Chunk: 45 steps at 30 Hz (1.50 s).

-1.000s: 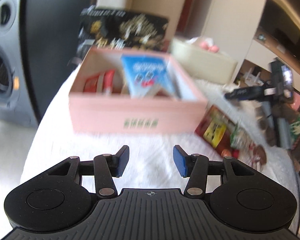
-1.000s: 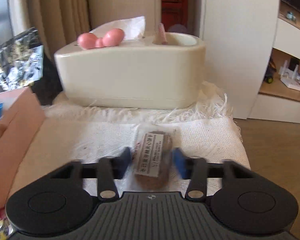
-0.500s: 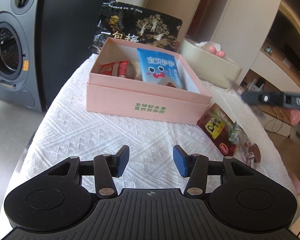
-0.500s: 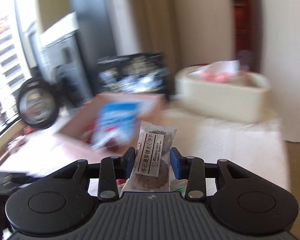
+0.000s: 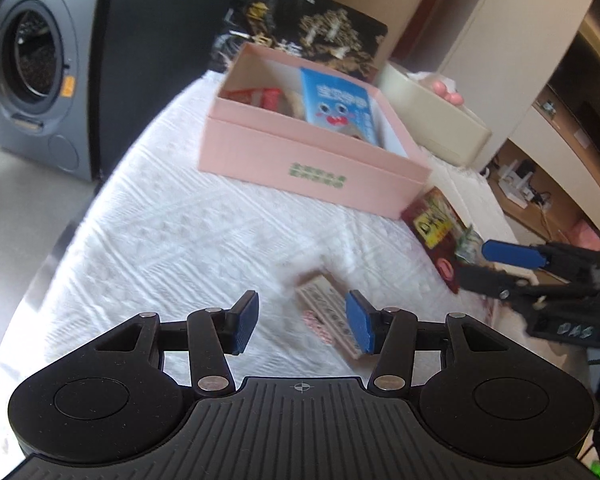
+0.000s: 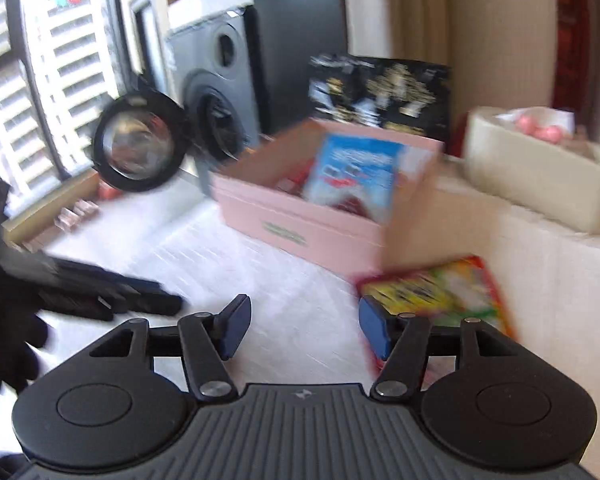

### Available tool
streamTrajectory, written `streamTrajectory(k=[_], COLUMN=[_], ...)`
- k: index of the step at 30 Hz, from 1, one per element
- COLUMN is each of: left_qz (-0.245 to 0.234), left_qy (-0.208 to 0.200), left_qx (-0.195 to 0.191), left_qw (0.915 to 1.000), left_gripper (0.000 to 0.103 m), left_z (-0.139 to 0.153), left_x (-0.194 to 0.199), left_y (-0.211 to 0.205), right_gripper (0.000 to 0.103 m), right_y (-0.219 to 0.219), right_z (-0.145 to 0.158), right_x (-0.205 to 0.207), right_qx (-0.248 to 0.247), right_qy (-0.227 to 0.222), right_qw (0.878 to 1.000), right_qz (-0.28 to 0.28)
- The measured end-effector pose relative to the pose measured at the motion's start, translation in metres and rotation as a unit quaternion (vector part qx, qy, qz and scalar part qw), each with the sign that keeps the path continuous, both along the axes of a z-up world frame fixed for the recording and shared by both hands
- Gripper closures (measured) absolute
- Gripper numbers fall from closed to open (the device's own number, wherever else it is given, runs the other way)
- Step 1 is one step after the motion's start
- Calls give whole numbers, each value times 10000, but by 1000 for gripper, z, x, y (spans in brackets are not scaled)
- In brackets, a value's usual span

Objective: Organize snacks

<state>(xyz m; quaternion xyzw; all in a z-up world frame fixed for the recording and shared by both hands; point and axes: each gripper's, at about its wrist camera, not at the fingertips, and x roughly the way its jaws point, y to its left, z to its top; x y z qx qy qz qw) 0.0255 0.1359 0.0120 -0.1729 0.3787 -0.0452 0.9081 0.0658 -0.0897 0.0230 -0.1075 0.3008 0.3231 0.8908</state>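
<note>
A pink box (image 5: 312,168) stands on the white cloth, holding a blue packet (image 5: 340,106) and red packets (image 5: 260,98). My left gripper (image 5: 302,322) is open low over the cloth. A blurred wrapped biscuit packet (image 5: 328,312) lies just in front of it, by its right finger and not between the pads. My right gripper (image 6: 304,328) is opening, with nothing between its fingers. It comes in from the right (image 5: 484,266) in the left wrist view. Its own view shows the pink box (image 6: 300,232) ahead and a red, yellow and green snack packet (image 6: 436,296) beside its right finger.
A black printed bag (image 5: 304,36) stands behind the box, with a cream tissue box (image 5: 432,120) to its right. A red snack packet (image 5: 432,224) lies near the box's right corner. A washing machine (image 5: 32,76) stands left of the table. A black-gloved hand (image 6: 4,320) holds the left gripper (image 6: 112,292).
My right gripper swung left towards the pink box and its jaws parted. The biscuit packet it held has left them and now shows on the cloth in front of my left gripper.
</note>
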Motion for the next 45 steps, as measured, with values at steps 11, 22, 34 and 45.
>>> streamTrajectory(k=[11, 22, 34, 45], left_qz=[-784, -581, -135, -956], left_qy=[-188, -58, -121, -250], left_qx=[1018, 2088, 1478, 69], left_qw=[9915, 9762, 9888, 9951], left_gripper=[49, 46, 50, 55], left_z=[5, -2, 13, 12], left_x=[23, 5, 8, 101], left_y=[-69, -62, -22, -88], right_gripper=[38, 28, 36, 36], right_y=[-57, 33, -2, -68], right_z=[-27, -36, -29, -3], right_x=[11, 25, 43, 108], right_qx=[-996, -986, -253, 1010], right_qy=[-757, -953, 111, 646], right_qw=[9843, 9903, 9996, 9820], right_qz=[-1246, -228, -12, -1459])
